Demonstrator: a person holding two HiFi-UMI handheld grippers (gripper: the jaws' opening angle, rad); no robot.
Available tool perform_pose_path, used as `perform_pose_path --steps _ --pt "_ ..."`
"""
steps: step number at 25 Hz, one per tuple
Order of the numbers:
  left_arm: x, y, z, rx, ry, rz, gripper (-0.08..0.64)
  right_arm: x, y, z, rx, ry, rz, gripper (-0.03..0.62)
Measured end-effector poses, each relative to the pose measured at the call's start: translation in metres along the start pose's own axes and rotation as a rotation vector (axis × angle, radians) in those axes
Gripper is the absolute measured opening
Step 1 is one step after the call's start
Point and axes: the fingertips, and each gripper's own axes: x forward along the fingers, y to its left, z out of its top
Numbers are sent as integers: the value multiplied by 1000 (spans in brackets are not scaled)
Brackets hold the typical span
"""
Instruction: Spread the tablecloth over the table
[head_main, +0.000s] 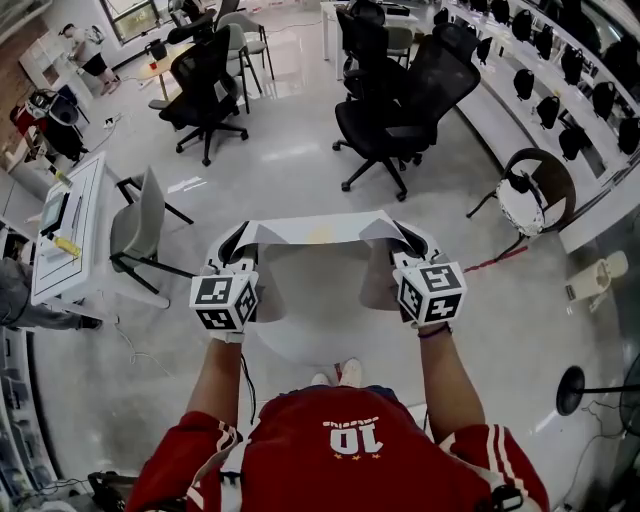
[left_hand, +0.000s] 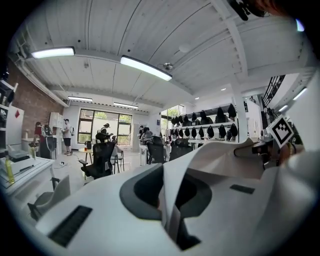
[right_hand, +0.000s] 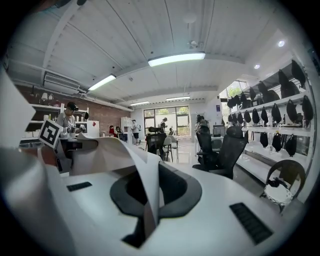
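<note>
A white tablecloth (head_main: 318, 231) hangs stretched between my two grippers at about waist height. My left gripper (head_main: 233, 243) is shut on its left corner, and in the left gripper view the cloth (left_hand: 215, 157) runs up out of the closed jaws (left_hand: 170, 202). My right gripper (head_main: 407, 237) is shut on the right corner; in the right gripper view the cloth (right_hand: 107, 150) folds down into that gripper (right_hand: 149, 202). Below the taut edge lies a pale rounded surface (head_main: 310, 330); I cannot tell whether it is the table or hanging cloth.
Black office chairs (head_main: 400, 110) stand ahead on the shiny floor. A grey chair (head_main: 140, 225) and a white desk (head_main: 75, 235) are at the left. A long bench with headsets (head_main: 560, 70) runs along the right, and a round stand (head_main: 535, 190) sits near it.
</note>
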Motion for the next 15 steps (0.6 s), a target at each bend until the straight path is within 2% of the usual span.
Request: perform_pose_path --steps 7,15 --pt "-18 -3 -29 -9 46 -38 14 -12 12 -30 20 48 -8 17" --pt "-43 -9 -53 -9 75 -88 15 -33 27 -59 47 75 -74 17"
